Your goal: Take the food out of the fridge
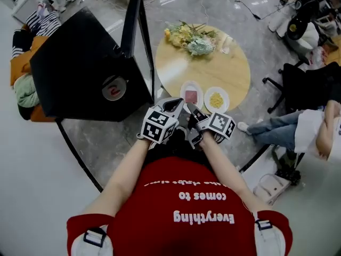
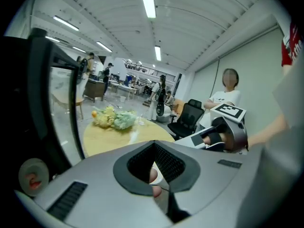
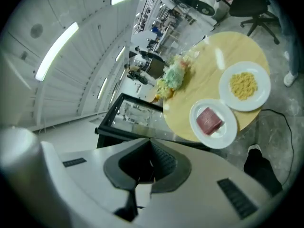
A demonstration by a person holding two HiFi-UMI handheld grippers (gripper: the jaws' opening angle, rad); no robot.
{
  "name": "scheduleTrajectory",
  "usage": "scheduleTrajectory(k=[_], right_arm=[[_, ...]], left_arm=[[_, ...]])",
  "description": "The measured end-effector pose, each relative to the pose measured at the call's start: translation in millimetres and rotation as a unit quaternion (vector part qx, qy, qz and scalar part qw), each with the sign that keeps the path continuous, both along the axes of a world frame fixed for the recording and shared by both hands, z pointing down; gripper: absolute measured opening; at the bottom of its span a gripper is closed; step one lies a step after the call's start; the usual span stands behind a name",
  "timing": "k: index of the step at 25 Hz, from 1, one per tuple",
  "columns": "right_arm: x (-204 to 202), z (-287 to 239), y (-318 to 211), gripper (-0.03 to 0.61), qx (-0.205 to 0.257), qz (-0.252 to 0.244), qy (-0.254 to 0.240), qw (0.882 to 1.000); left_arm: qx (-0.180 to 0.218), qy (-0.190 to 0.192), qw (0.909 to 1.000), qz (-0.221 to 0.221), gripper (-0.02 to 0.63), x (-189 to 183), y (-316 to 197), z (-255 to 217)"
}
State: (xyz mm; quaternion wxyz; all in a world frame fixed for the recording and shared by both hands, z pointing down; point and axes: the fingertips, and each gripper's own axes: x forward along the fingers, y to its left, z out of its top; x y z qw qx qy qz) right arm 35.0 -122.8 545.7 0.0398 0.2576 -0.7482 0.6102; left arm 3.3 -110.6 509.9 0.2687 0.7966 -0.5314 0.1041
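Observation:
The black fridge stands at the left with its glass door swung open. Two white plates rest on the round wooden table: one with a red block of meat, one with yellow food. Both grippers are held close to my body, short of the table's near edge. My left gripper has its jaws together and holds nothing. My right gripper is shut and empty too, and it also shows in the left gripper view.
A bunch of yellow and green flowers lies at the table's far side. A person sits at the right beside a black office chair. Clothes are piled left of the fridge. A cable runs across the grey floor.

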Motion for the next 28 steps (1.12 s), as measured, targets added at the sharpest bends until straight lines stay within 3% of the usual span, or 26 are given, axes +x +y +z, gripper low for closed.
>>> scheduleTrajectory(k=[7,15,19,23,26,28], right_arm=[[-102,6,73,0.012,-0.012,-0.145,0.006,0.989],[-198,17,157,0.012,-0.046,-0.266,-0.055,0.961],[-231,34,178,0.014,-0.073,-0.298,-0.068,0.949],[-266,65,177,0.027,-0.082,-0.310,-0.059,0.945],[-284,97,172,0.119,-0.113,-0.297,-0.047,0.947],[-291,118,164,0.140,-0.132,-0.278,-0.036,0.951]], left_arm=[[-0.012,0.003,0.9883,-0.152,-0.003,-103,81,2],[-0.024,-0.009,0.9534,-0.301,-0.003,-196,176,23],[-0.017,0.000,0.9365,-0.350,-0.003,-225,193,38],[-0.008,0.011,0.9209,-0.390,-0.003,-251,194,59],[-0.015,0.019,0.9113,-0.411,-0.002,-265,196,79],[-0.022,0.026,0.9073,-0.419,-0.003,-270,195,91]])
